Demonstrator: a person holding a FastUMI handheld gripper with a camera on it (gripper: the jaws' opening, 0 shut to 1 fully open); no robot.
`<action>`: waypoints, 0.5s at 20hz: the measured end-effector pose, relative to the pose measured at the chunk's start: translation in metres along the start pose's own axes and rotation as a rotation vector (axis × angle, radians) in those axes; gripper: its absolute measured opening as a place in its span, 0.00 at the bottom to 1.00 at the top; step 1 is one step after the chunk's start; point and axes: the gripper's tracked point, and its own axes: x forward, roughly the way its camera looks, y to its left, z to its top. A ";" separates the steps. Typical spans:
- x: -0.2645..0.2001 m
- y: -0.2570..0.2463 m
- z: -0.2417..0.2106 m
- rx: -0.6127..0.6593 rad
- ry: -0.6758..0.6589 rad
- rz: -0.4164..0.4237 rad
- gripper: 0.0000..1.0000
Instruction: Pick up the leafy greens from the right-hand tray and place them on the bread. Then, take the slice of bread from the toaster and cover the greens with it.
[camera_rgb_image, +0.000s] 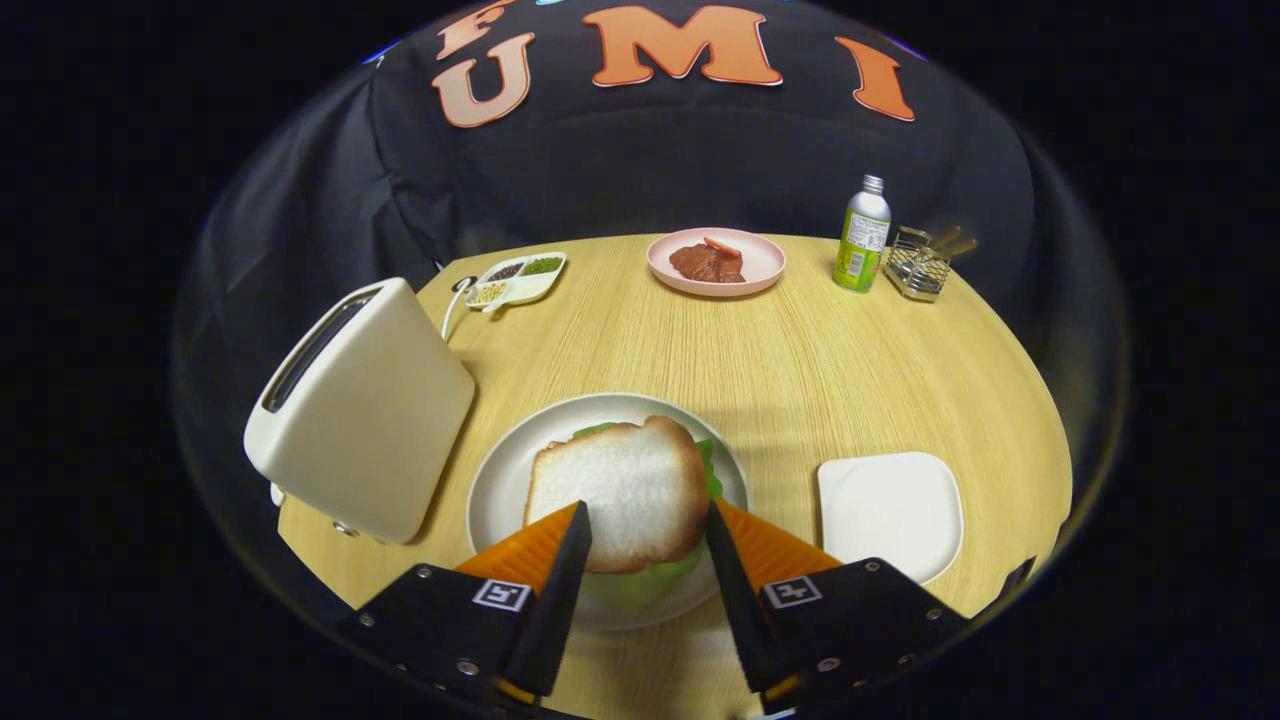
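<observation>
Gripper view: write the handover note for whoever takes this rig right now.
Gripper: open, fingers either side of the near end of the top bread slice, not pressing on it.
Things: the slice lies on the leafy greens, which peek out at its far and near edges, all on the round plate. The toaster stands beside the plate, and no bread sticks up from its slot. The right-hand tray is bare.
Done: greens placed, bread laid over them.
Left: probably just back the gripper away. I cannot see the bottom slice under the greens.
</observation>
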 end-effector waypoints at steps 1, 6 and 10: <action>0.001 -0.002 -0.001 -0.007 0.004 -0.005 0.79; -0.014 -0.015 0.019 -0.004 -0.043 -0.024 0.98; -0.052 -0.035 0.064 0.011 -0.151 -0.037 0.98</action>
